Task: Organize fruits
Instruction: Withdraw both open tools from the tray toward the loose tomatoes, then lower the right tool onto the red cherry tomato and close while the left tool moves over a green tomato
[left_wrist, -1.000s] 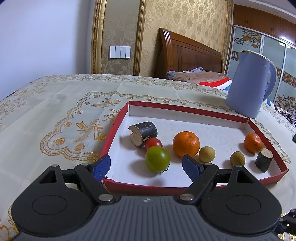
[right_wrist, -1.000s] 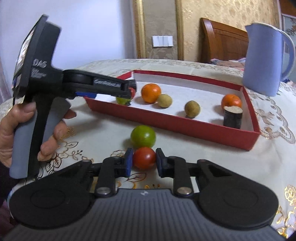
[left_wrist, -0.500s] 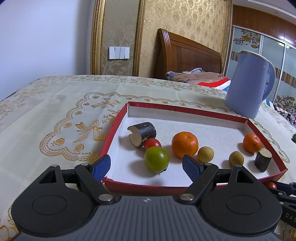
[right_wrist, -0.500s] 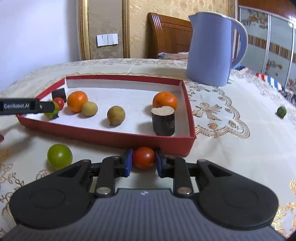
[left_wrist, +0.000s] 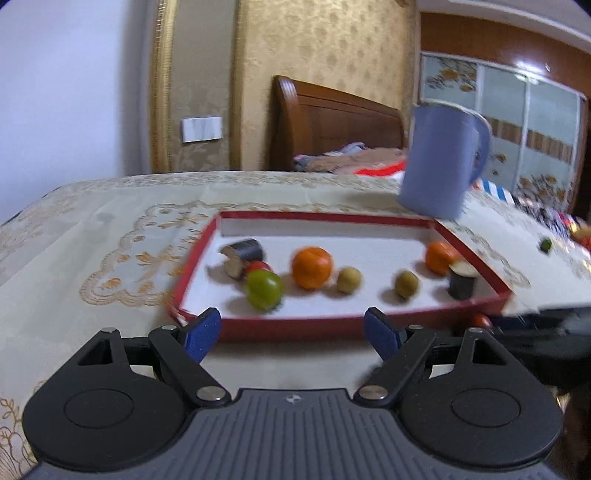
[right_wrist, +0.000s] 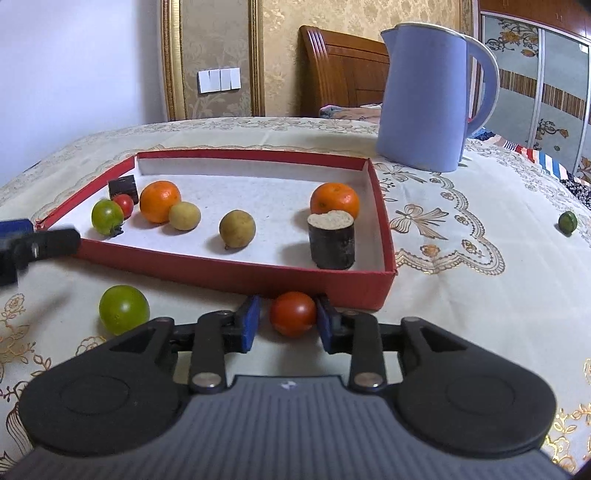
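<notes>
- The table (right_wrist: 480, 192) under its cream embroidered cloth carries everything; a blue kettle (right_wrist: 424, 99) stands toward its far edge, just behind the tray's far right corner.
- The red tray (right_wrist: 236, 275) lies in the middle of the table, its near wall facing both grippers. Inside are two oranges, two tan round fruits, a green tomato, a small red tomato and two dark cut stubs.
- The left gripper (left_wrist: 291, 334) hovers spread wide and empty before the tray's near wall, toward its left end; this view is smeared.
- A green tomato (right_wrist: 123, 309) sits on the cloth outside the near wall. It looks about midway between the two grippers, so I cannot tell which is nearer.
- The right gripper (right_wrist: 286, 321) sits low at the near wall, toward the tray's near right corner, its jaws opening around the red tomato.
- The red tomato (right_wrist: 293, 314) is between those jaws, outside the tray and close against its near wall. The right pad seems to touch it; a gap shows at the left pad. It is round, so no long axis matters.
- A small green fruit (right_wrist: 567, 222) lies alone toward the table's right edge, well apart from the tray; the right gripper is plainly nearer.
</notes>
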